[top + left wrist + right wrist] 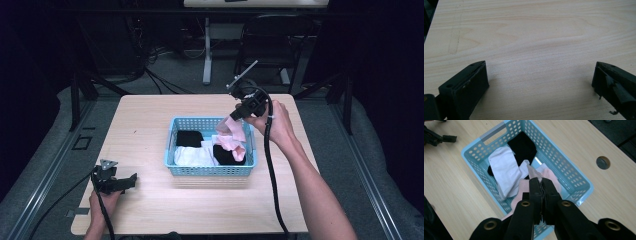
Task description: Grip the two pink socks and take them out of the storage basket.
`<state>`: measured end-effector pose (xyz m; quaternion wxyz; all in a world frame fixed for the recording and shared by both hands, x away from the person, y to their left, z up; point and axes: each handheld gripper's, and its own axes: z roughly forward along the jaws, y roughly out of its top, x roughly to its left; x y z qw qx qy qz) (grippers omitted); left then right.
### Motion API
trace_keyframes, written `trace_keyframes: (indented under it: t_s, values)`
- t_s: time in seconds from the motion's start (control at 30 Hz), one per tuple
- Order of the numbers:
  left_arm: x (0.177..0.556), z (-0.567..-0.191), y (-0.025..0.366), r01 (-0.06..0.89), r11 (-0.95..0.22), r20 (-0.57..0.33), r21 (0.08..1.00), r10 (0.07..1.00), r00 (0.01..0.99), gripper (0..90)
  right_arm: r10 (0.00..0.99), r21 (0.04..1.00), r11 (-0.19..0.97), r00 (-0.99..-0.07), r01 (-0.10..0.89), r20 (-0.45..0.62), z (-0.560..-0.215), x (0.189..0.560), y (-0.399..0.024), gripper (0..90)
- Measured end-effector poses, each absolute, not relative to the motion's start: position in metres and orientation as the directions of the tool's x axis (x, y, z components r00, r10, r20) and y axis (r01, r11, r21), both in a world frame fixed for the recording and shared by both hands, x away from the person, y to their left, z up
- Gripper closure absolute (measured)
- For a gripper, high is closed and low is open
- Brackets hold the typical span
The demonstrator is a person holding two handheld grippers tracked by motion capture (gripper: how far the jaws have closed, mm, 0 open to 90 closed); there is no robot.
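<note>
Partly hidden pink cloth (524,187) between jaws

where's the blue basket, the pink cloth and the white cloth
blue basket (210,170), high view, near wall
pink cloth (234,131), high view, hanging fold
white cloth (505,171), right gripper view, flat middle

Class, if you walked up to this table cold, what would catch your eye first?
The blue basket in the middle of the wooden table, holding black, white and pink cloths. Over its right end, the right gripper is shut on a pink cloth, lifting it. The left gripper rests open at the table's near left corner.
</note>
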<state>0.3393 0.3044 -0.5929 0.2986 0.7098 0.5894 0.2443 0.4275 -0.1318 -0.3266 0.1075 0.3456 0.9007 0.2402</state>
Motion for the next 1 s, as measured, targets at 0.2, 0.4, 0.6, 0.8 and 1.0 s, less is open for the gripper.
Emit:
trace_keyframes:
  t_s: [0.2, 0.4, 0.6, 0.8, 1.0]
  values:
    - [0.339, -0.593, 0.304, 0.691, -0.127, -0.005, 0.712, 0.983, 0.185, 0.6, 0.693, 0.524, 0.627, -0.72, 0.576, -0.038, -0.314, 0.423, -0.15, 88.1]
    - [0.339, -0.593, 0.304, 0.691, -0.126, -0.006, 0.712, 0.983, 0.186, 0.6, 0.714, 0.539, 0.61, -0.698, 0.581, -0.054, -0.305, 0.418, -0.169, 88.1]
    - [0.339, -0.593, 0.304, 0.691, -0.127, -0.005, 0.712, 0.983, 0.186, 0.6, 0.733, 0.543, 0.59, -0.678, 0.597, -0.051, -0.301, 0.415, -0.185, 88.1]
    - [0.339, -0.593, 0.304, 0.691, -0.127, -0.005, 0.712, 0.983, 0.186, 0.6, 0.759, 0.542, 0.569, -0.648, 0.618, -0.058, -0.303, 0.412, -0.207, 88.1]
    - [0.339, -0.593, 0.304, 0.691, -0.127, -0.006, 0.712, 0.983, 0.186, 0.6, 0.786, 0.527, 0.548, -0.615, 0.65, -0.059, -0.312, 0.412, -0.227, 88.0]
